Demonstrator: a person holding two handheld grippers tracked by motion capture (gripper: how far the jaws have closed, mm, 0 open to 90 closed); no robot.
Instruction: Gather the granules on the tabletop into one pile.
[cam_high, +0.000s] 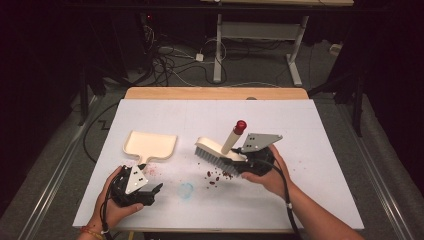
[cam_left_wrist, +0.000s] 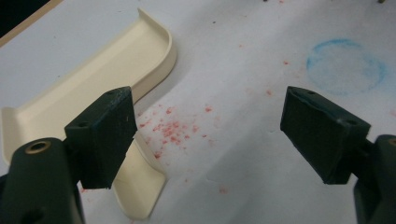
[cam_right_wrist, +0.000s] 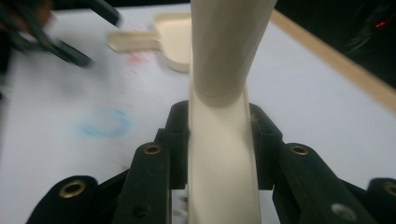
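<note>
Nearest the person, the left tool (cam_high: 152, 192) rested low on the white table (cam_high: 320, 130), held in the left hand (cam_high: 112, 205), with its jaws standing wide apart and nothing between them. In the left gripper view one black pad (cam_left_wrist: 105, 135) sat just over the handle of the cream dustpan (cam_left_wrist: 93, 88), though whether it touched the handle could not be told. The other pad hung over bare table, towards a faint blue ring (cam_left_wrist: 346, 66) stained on the surface. Fine red crumbs (cam_left_wrist: 170, 130) lay scattered between the pads, just beside the dustpan's handle.

A little farther out than the left tool, and to the dustpan's right, the right tool (cam_high: 239, 167) was clamped on the cream body of a hand brush (cam_high: 220, 152). The right gripper view showed the jaws pressed against both sides of the brush (cam_right_wrist: 223, 154), with its round handle rising away between them. In the high view the brush was tilted, bristles down and towards the dustpan (cam_high: 150, 145), and its red-capped handle end pointed up and away. A small heap of dark red bits (cam_high: 216, 176) lay on the table just under the bristles, well right of the dustpan (the blue ring (cam_high: 185, 190) sat nearer the person than these).

The dustpan lay flat beyond the left tool, its open mouth facing the far edge.
</note>
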